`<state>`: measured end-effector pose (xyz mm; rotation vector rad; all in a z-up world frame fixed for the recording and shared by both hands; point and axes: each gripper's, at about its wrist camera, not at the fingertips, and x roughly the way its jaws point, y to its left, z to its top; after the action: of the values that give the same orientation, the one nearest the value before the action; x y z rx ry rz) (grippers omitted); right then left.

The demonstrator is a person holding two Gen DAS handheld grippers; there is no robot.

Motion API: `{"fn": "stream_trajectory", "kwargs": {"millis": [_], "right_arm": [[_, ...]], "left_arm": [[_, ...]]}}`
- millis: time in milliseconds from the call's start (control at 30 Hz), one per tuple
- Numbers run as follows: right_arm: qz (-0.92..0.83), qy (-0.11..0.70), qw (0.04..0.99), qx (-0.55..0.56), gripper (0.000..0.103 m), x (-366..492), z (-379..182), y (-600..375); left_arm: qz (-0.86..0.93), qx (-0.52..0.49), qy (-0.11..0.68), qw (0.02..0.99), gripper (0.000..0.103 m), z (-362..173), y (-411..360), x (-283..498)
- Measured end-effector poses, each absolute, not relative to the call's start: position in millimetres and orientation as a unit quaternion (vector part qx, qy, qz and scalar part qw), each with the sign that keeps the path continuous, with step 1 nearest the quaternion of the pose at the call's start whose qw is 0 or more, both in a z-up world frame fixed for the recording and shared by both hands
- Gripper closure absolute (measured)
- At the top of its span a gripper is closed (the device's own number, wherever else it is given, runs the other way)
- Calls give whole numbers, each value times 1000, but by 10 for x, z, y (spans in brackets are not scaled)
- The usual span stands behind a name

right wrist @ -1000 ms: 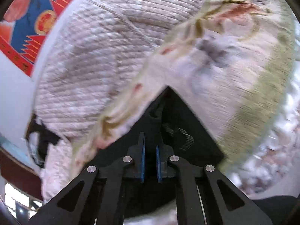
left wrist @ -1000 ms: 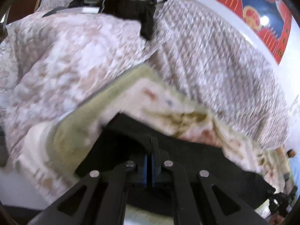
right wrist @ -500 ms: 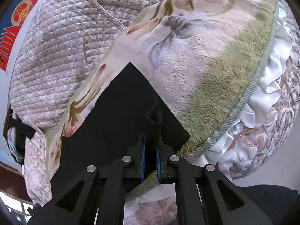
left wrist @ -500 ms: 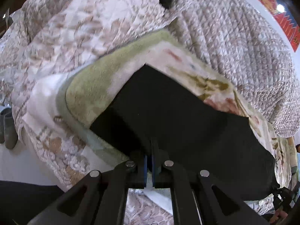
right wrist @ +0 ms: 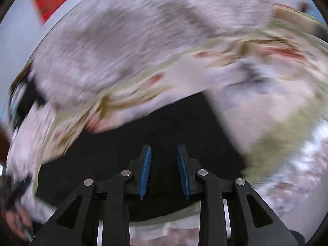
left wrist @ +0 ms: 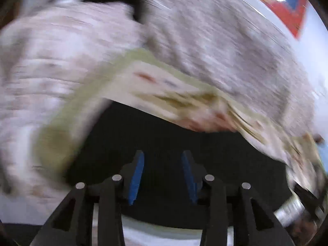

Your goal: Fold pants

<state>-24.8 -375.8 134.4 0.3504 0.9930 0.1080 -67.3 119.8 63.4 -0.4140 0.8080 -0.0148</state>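
Letting go cleanly is the step in hand, as I judge it: both tongs are opening over the black pants (left wrist: 160, 135), and neither pair of blue pads presses the cloth. Nearest the lens in the left wrist view, the left tongs (left wrist: 162, 172) stand parted with the dark fabric showing in the gap between them, apart from the pads. In the right wrist view the right tongs (right wrist: 164, 168) are likewise spread, with the pants (right wrist: 164, 131) lying beneath and between the jaws but unclamped.

To do this well, I would let the jaws open fully before drawing back, so no pad snags a fold and drags the top layer off line. Withdrawing straight back along the fingers looks safer than sweeping sideways. Both views are blurred, so I cannot tell how neatly the edges match.

Just beyond the pants lies a plush floral blanket (left wrist: 176, 86) with a green border, which carries them. Past the blanket, further from the pants, a quilted bedspread (left wrist: 225, 47) covers the bed, and furthest off a red poster (left wrist: 287, 14) hangs on the wall.
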Motion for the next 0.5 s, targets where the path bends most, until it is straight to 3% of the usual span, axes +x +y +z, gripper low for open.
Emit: {"fn": "stream_trajectory", "kwargs": {"millis": [167,500], "right_arm": [[59,534,837,109,76,-158,954,-3546],[74,486,866,88,74,281,1099,-3575]], "left_arm": [[-24,-131,443,887,64,225,786,-247],[69,-90,425,898,64,375,1140,27]]}}
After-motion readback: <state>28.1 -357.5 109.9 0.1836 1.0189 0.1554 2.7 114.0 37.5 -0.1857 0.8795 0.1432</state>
